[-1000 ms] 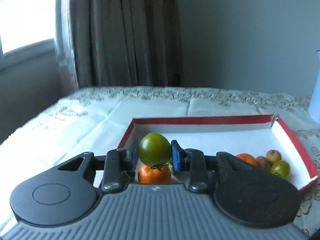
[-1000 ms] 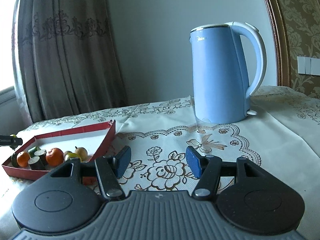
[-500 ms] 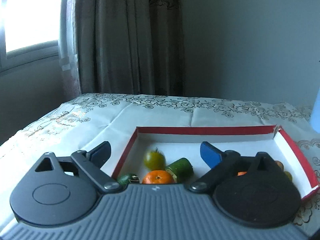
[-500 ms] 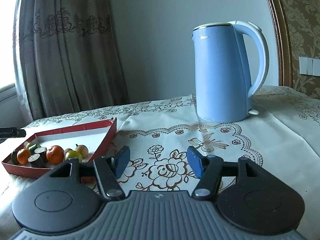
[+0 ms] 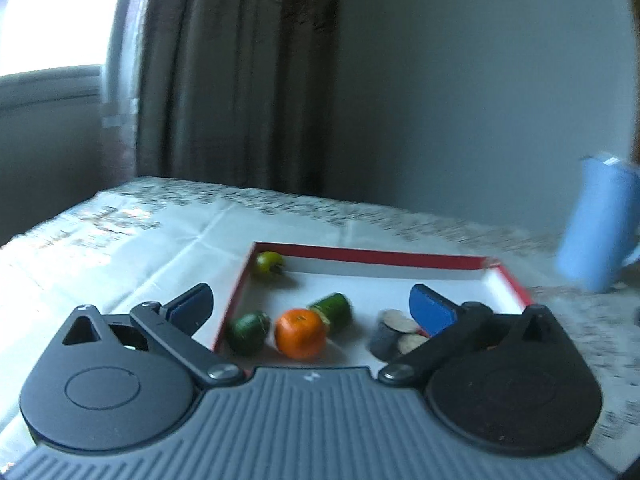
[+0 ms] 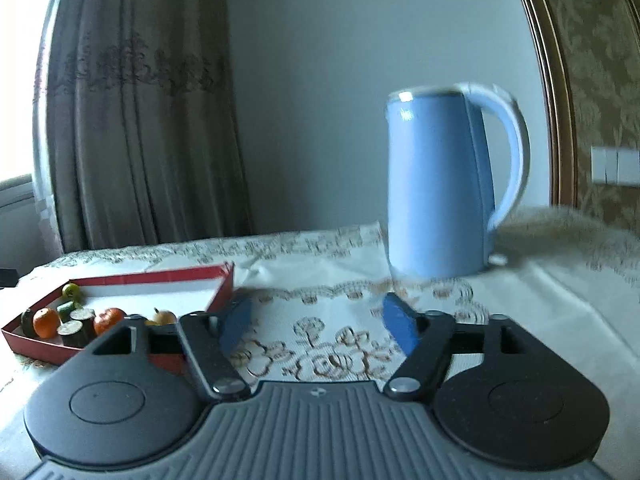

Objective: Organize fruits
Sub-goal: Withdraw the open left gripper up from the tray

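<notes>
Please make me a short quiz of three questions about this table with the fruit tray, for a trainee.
1. True or false: the blue kettle stands inside the red tray.
2. In the left wrist view, where does the yellow-green fruit lie? A) the tray's far left corner B) the tray's near right corner C) beside the kettle
3. What colour is the round fruit between the two green pieces?
Key: 1 false; 2 A; 3 orange.

Fruits [image 5: 299,338] lie in the tray [image 5: 372,257] on the table [image 5: 120,240], kettle [image 6: 438,184] to its right.
</notes>
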A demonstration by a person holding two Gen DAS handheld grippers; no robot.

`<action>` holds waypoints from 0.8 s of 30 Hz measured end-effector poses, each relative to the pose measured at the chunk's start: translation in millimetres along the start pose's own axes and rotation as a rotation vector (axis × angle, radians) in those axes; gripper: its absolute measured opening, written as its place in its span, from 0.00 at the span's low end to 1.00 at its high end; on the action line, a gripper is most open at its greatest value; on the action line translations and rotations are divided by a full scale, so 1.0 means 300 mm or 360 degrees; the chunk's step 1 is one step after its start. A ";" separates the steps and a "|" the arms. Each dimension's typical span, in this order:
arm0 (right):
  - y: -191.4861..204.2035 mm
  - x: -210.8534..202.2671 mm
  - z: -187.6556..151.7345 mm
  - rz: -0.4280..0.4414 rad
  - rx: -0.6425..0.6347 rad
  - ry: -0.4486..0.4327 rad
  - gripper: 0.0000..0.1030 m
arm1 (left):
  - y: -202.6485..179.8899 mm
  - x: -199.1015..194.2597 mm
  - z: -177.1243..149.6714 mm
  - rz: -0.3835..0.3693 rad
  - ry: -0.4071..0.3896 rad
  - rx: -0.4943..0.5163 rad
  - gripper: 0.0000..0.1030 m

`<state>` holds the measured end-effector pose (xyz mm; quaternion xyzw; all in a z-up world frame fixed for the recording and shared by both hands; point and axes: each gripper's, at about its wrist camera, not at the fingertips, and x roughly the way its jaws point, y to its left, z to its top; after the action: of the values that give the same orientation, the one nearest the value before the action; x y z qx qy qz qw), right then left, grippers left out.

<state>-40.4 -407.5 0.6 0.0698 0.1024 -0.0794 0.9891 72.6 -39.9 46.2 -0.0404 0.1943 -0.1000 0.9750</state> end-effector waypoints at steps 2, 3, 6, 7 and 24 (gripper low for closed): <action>0.032 -0.017 0.008 0.0009 -0.0047 -0.0034 0.80 | 0.025 -0.059 -0.023 -0.0057 -0.0026 -0.0023 1.00; 0.052 -0.025 0.011 0.0017 -0.0072 -0.0045 0.81 | 0.033 -0.085 -0.033 -0.0074 -0.0042 -0.0038 1.00; 0.110 -0.044 0.009 0.0040 -0.0143 -0.0055 0.83 | 0.062 -0.150 -0.058 -0.0105 -0.0069 -0.0071 1.00; 0.129 -0.048 0.008 0.0043 -0.0169 -0.0050 0.83 | 0.067 -0.162 -0.062 -0.0113 -0.0057 -0.0076 1.00; 0.400 -0.132 -0.006 0.0098 -0.0227 -0.0081 0.94 | 0.060 -0.189 -0.104 0.0208 0.0080 0.0104 1.00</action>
<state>-58.6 -284.2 22.0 0.0001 0.0806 -0.0432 0.9958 12.4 -11.6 36.3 0.0068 0.2176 -0.0434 0.9751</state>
